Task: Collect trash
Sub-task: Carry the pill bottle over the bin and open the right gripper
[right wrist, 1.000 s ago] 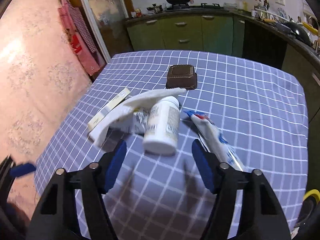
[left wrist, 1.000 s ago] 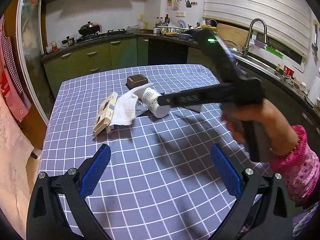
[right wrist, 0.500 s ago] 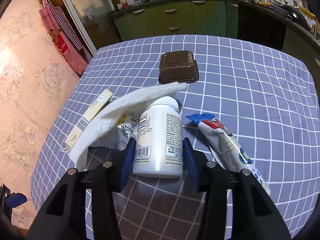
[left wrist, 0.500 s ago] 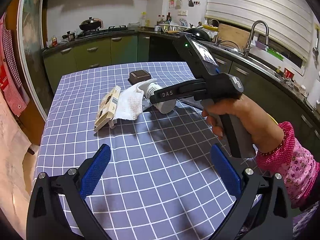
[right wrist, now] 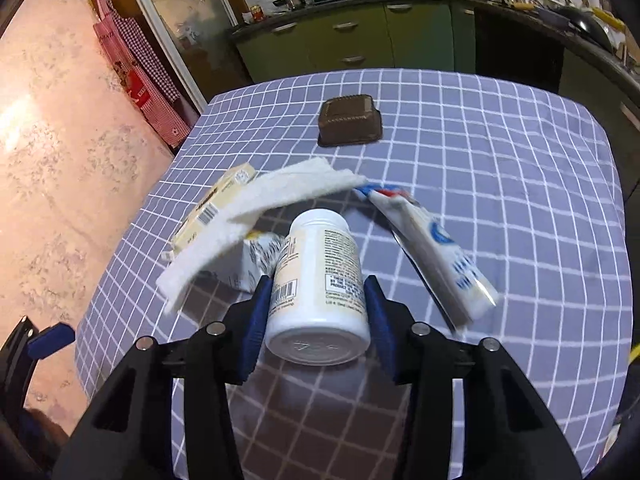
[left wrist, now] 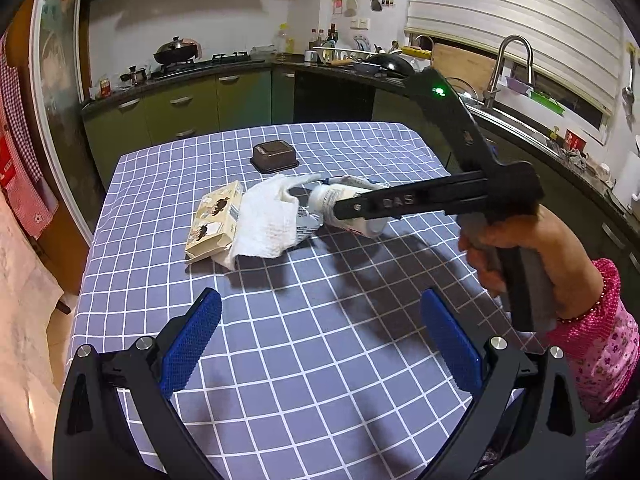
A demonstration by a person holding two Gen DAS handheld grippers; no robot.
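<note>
A white pill bottle (right wrist: 318, 280) points its base at the right wrist camera, and my right gripper (right wrist: 318, 294) is shut on it, both blue pads pressing its sides. In the left wrist view the same bottle (left wrist: 370, 227) shows behind the right gripper (left wrist: 345, 208), which a person's hand holds. Around it lie a white cloth (right wrist: 272, 204), a beige carton (right wrist: 218, 200), a crumpled printed wrapper (right wrist: 256, 258) and a toothpaste tube (right wrist: 440, 248). My left gripper (left wrist: 320, 312) hangs open over the near part of the table, holding nothing.
A brown plastic tub (right wrist: 350, 120) sits upside down further back on the purple checked tablecloth (right wrist: 500, 168). Green kitchen cabinets (left wrist: 180, 108) and a counter with a sink (left wrist: 516, 120) surround the table. A pink-sleeved arm (left wrist: 600, 344) is at the right.
My right gripper moved forward around the white bottle and closed its pads on it. The left gripper stayed where it was, still open.
</note>
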